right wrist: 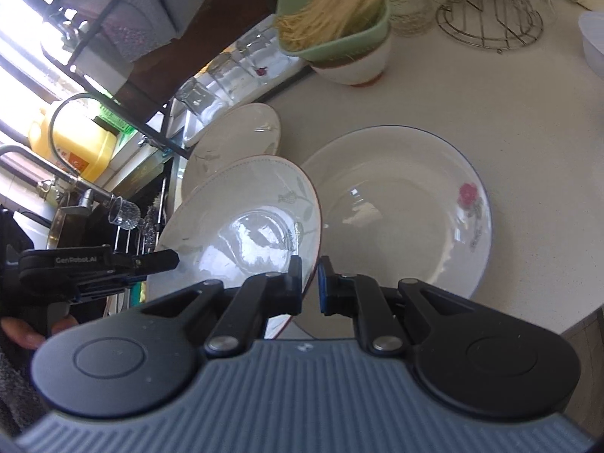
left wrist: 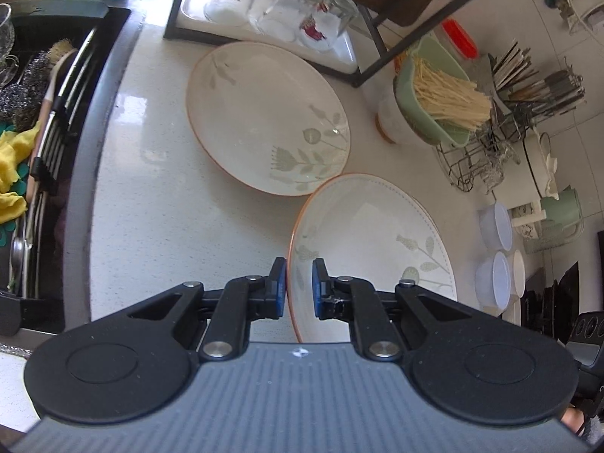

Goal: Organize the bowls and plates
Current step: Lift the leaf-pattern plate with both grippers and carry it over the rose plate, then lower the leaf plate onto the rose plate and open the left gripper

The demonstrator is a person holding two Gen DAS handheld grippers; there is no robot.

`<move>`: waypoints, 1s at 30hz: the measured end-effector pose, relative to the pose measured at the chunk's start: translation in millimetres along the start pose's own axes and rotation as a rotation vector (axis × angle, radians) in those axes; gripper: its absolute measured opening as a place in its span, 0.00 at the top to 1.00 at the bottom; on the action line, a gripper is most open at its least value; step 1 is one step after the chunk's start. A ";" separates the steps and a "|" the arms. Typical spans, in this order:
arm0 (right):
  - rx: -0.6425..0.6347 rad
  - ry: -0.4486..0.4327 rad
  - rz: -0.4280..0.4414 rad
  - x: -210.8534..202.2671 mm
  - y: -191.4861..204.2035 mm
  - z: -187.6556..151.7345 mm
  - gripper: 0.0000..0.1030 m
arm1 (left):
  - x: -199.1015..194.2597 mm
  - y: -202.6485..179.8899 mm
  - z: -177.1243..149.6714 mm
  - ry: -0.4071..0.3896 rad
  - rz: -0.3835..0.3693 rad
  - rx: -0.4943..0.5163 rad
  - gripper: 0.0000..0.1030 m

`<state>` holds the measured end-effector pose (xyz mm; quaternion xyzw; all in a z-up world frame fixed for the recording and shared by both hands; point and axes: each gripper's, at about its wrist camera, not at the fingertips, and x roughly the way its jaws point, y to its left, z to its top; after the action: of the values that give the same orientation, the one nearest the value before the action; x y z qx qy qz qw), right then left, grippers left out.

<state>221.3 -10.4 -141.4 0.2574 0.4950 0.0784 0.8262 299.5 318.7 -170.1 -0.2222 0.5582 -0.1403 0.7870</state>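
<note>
Both grippers hold one orange-rimmed leaf-pattern plate (left wrist: 377,241), lifted and tilted above the counter. My left gripper (left wrist: 300,283) is shut on its left rim. My right gripper (right wrist: 310,283) is shut on its right rim; the plate (right wrist: 241,219) shows there too, with the left gripper (right wrist: 166,258) at its far edge. A second leaf-pattern plate (left wrist: 264,117) lies flat near the glass tray, also seen in the right wrist view (right wrist: 238,139). A blue-rimmed plate with a rose (right wrist: 407,204) lies flat below the held plate's right side.
A sink (left wrist: 37,151) with scrubbers and a yellow cloth is at the left. A tray of upturned glasses (left wrist: 271,11) stands at the back. A green bowl of sticks (left wrist: 434,94) sits on a white bowl (right wrist: 355,60). Wire racks (left wrist: 479,158) and lidded tubs (left wrist: 494,226) stand at the right.
</note>
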 end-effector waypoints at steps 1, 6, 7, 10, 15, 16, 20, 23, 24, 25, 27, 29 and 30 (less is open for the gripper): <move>0.011 0.001 0.001 -0.1 -5.1 -0.3 0.89 | 3.7 -3.4 -0.2 0.006 0.003 0.002 0.86; 0.040 0.004 0.005 1.2 -30.8 0.4 0.89 | 22.0 -21.4 -2.2 0.026 0.016 0.016 0.86; 0.037 0.003 0.006 1.1 -34.4 0.7 0.89 | 24.9 -25.3 -2.4 0.028 0.019 0.023 0.86; 0.021 0.002 0.002 0.3 -44.4 1.5 0.89 | 30.6 -38.8 -2.6 0.024 0.024 0.048 0.86; 0.014 -0.010 0.018 1.6 -60.6 5.2 0.89 | 41.0 -51.6 -1.9 0.039 0.043 0.064 0.86; 0.014 -0.015 0.022 2.5 -63.7 7.0 0.89 | 42.6 -53.7 -2.2 0.042 0.047 0.068 0.86; 0.011 -0.035 0.030 5.5 -74.1 12.3 0.89 | 51.0 -60.0 -3.7 0.052 0.064 0.073 0.86; 0.004 -0.044 0.034 8.9 -80.7 15.8 0.89 | 57.0 -63.0 -6.2 0.060 0.073 0.077 0.86; -0.012 -0.047 0.030 10.3 -82.1 17.0 0.89 | 59.1 -63.6 -7.1 0.064 0.076 0.077 0.86; -0.034 -0.050 0.022 11.3 -81.5 17.6 0.89 | 60.8 -64.2 -7.9 0.066 0.078 0.080 0.86; -0.071 -0.056 0.016 13.6 -82.1 19.3 0.89 | 64.3 -64.4 -10.0 0.069 0.084 0.075 0.86; -0.076 -0.053 0.035 15.6 -86.9 22.3 0.89 | 69.2 -63.0 -11.2 0.073 0.091 0.056 0.86; -0.084 -0.053 0.038 16.6 -88.5 23.8 0.89 | 71.9 -62.7 -12.1 0.077 0.096 0.050 0.86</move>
<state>238.9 -87.9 -189.9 0.2338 0.4645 0.1078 0.8473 314.1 228.6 -200.4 -0.1698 0.5943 -0.1247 0.7762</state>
